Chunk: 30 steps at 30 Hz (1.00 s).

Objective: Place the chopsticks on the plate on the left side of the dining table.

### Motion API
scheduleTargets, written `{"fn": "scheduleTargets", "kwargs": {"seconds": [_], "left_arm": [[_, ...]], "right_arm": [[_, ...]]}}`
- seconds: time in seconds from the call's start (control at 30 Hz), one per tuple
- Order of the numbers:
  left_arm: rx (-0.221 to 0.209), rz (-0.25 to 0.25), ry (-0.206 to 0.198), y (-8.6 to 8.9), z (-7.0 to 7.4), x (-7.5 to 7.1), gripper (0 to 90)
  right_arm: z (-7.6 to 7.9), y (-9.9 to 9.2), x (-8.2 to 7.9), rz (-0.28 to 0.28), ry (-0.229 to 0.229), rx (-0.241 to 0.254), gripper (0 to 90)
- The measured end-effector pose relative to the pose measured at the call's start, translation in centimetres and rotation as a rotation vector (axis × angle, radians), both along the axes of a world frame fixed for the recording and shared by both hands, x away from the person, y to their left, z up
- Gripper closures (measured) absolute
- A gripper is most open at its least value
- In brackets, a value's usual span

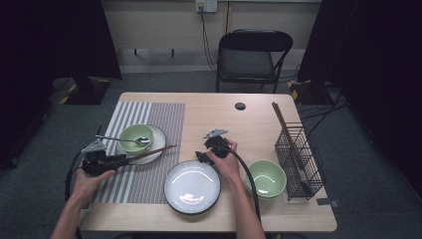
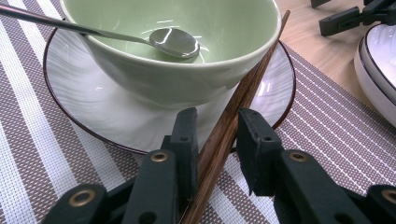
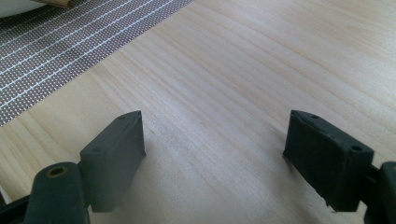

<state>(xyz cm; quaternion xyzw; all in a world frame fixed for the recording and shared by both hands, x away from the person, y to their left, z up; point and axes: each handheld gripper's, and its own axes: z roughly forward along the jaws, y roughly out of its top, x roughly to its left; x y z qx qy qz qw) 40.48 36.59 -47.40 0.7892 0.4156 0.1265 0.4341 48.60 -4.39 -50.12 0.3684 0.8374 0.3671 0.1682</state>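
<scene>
Chopsticks [image 2: 233, 121] lay between the left tool's [image 1: 121, 160] jaws, touching one pad with a gap at the other, tips leaning on the saucer [image 1: 158, 140] at the bowl's [image 1: 135, 136] four o'clock. Loose contact could let them roll off. Right tool [image 1: 200, 157] hovered spread above bare desk [image 1: 259, 112].
</scene>
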Motion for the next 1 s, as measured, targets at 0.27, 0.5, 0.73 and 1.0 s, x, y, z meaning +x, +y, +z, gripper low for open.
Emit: {"fn": "scheduleTargets", "kwargs": {"seconds": [0.27,0.5,0.73,1.0], "left_arm": [[-0.001,0.003,-0.007,0.25,0.03,-0.04,68.7],[0.001,0.014,-0.012,0.54,0.10,-0.12,68.3],[-0.001,0.025,-0.021,0.70,0.05,-0.12,67.5],[0.006,0.033,-0.030,0.87,0.09,-0.14,66.9]], "right_arm": [[-0.01,0.02,0.00,-0.001,-0.004,-0.004,18.5],[-0.01,0.03,0.00,-0.002,-0.003,-0.003,18.3],[-0.01,0.02,0.01,-0.002,-0.003,-0.003,18.3],[-0.01,0.02,0.00,-0.002,-0.003,-0.003,18.3]]}}
